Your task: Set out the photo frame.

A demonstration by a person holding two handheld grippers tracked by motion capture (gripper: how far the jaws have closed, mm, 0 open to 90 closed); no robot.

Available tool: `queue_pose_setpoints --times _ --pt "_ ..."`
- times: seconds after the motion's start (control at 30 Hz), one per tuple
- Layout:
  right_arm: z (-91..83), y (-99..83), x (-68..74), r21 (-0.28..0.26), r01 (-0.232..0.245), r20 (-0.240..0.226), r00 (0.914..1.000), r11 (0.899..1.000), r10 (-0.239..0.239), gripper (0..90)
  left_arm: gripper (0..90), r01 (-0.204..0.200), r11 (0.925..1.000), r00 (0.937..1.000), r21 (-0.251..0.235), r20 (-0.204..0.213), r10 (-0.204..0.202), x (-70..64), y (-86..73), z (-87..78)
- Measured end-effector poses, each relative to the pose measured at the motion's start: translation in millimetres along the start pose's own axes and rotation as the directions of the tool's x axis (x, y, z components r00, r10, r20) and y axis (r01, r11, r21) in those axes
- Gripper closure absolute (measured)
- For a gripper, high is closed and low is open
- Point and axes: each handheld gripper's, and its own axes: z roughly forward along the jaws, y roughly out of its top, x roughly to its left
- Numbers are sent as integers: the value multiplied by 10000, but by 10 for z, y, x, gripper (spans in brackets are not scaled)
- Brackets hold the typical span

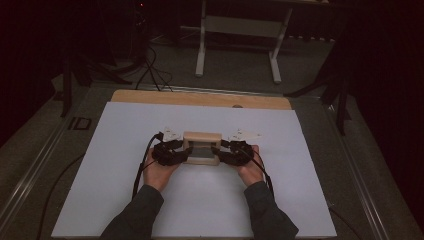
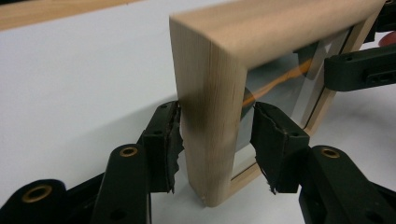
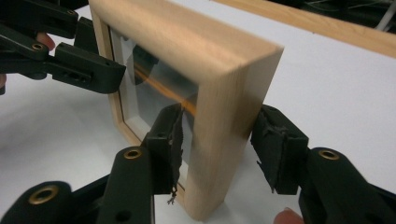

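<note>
A light wooden picture frame (image 1: 201, 136) with a glass pane stands upright in the middle of the white table top (image 1: 125, 150). My left gripper (image 1: 186, 152) straddles its left side post, and my right gripper (image 1: 218, 151) straddles its right one. In the left gripper view the pads (image 2: 163, 144) sit on either side of the frame (image 2: 210, 116), one behind the wood, one on the glass side. In the right gripper view the frame (image 3: 224, 130) stands between the fingers (image 3: 278, 149) in the same way. Each gripper view also catches the other gripper: the right (image 2: 359, 72) and the left (image 3: 84, 70).
A bare wooden strip (image 1: 200, 98) runs along the far edge of the white top. Beyond it stands a white table stand (image 1: 237, 30) on the dark floor, with black cables (image 1: 150, 70) to the left. Free white surface surrounds the frame.
</note>
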Motion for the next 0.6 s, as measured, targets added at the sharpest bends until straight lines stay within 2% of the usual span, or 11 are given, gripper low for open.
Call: queue_pose_setpoints --times 0.2,0.4,0.6 --pt "20 -26 -33 110 -99 92 9999 9999 98 555 539 31 9994 10000 348 -7 -31 2 -62 59" --pt "38 -22 -47 120 -211 110 9997 9997 210 555 546 156 9989 9999 451 -30 -155 -4 -71 68" --pt "50 -22 -69 85 -124 74 9999 9999 124 555 551 201 9985 9998 513 -88 -197 -24 -81 61"
